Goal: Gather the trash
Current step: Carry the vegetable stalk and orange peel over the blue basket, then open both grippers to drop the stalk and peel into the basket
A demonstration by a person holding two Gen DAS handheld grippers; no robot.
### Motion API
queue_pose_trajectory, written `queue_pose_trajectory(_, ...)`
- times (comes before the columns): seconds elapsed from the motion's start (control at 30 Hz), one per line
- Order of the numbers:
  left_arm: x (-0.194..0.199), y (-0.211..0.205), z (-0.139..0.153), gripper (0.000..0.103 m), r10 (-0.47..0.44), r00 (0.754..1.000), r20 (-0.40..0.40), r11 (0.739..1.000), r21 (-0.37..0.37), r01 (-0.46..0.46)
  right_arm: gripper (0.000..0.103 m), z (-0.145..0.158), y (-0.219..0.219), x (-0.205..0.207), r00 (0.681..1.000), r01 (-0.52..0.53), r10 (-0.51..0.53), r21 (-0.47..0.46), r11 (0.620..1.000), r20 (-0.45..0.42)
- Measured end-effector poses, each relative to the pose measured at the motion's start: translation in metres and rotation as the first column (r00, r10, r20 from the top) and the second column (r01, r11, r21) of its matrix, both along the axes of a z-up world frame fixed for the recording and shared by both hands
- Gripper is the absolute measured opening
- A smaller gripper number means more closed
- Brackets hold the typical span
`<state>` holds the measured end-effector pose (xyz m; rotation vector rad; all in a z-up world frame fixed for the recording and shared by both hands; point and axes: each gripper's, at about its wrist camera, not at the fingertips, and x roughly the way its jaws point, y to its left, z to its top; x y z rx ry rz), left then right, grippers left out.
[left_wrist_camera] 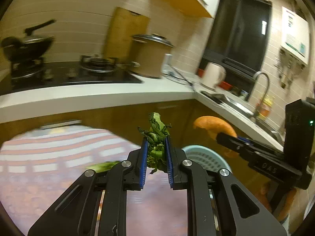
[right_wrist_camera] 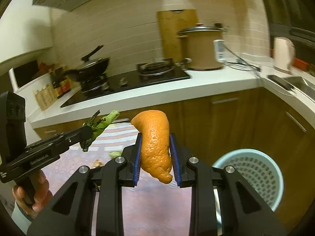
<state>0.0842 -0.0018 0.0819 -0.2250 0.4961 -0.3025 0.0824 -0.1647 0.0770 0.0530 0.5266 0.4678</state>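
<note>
Your L claw [left_wrist_camera: 155, 153] is clamped on greens [left_wrist_camera: 156, 137]; R claw [right_wrist_camera: 156, 155] clamped on peel [right_wrist_camera: 155, 143], both above floor near bin [right_wrist_camera: 256, 173].

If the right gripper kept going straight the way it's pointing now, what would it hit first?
Most likely the wooden cabinet front under the white countertop. The right gripper, shut on the orange peel, points at it, and nothing shows between them. The blue basket sits off to the right and lower. Depth is uncertain.
</note>
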Motion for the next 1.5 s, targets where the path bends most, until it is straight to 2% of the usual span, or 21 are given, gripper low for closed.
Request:
queue_pose_trajectory(0.37, 0.037, -0.122, -0.016, 0.015, -0.175, 0.983, -0.057, 0.984, 0.015, 0.176, 0.024, -0.029, -0.114, 0.006, 0.976, 0.200, -0.196, 0.037, 0.979, -0.093)
queue_pose_trajectory(0.67, 0.070, -0.195, -0.059, 0.015, -0.276, 0.950, -0.146, 0.960, 0.005, 0.279, 0.024, -0.079, -0.171, 0.026, 0.929, 0.314, -0.305, 0.014, 0.949, -0.208)
queue_pose_trajectory(1.0, 0.097, -0.229, -0.108, 0.015, -0.316, 0.915, -0.249, 0.946, -0.004, 0.326, 0.024, -0.129, -0.196, 0.047, 0.881, 0.368, -0.352, -0.009, 0.930, -0.315)
queue_pose_trajectory(1.2, 0.114, -0.235, -0.134, 0.016, -0.298, 0.901, -0.316, 0.950, -0.004, 0.313, 0.026, -0.150, -0.201, 0.057, 0.861, 0.372, -0.351, -0.016, 0.928, -0.368)
queue_pose_trajectory(1.23, 0.115, -0.235, -0.137, 0.022, -0.291, 0.900, -0.324, 0.952, 0.001, 0.308, 0.027, -0.154, -0.202, 0.060, 0.855, 0.377, -0.357, -0.023, 0.926, -0.375)
queue_pose_trajectory(1.27, 0.117, -0.234, -0.139, 0.042, -0.282, 0.900, -0.333, 0.954, 0.006, 0.301, 0.031, -0.156, -0.202, 0.062, 0.851, 0.378, -0.359, -0.027, 0.925, -0.383)
queue_pose_trajectory(1.33, 0.119, -0.231, -0.142, 0.058, -0.255, 0.907, -0.335, 0.961, 0.011, 0.275, 0.037, -0.163, -0.203, 0.066, 0.842, 0.380, -0.360, -0.032, 0.924, -0.401)
queue_pose_trajectory(1.43, 0.121, -0.224, -0.143, 0.057, -0.243, 0.908, -0.341, 0.964, 0.021, 0.265, 0.046, -0.168, -0.206, 0.066, 0.835, 0.390, -0.369, -0.033, 0.920, -0.409)
queue_pose_trajectory(1.5, 0.120, -0.219, -0.143, 0.057, -0.238, 0.909, -0.341, 0.966, 0.017, 0.260, 0.047, -0.169, -0.208, 0.064, 0.833, 0.394, -0.370, -0.028, 0.919, -0.411)
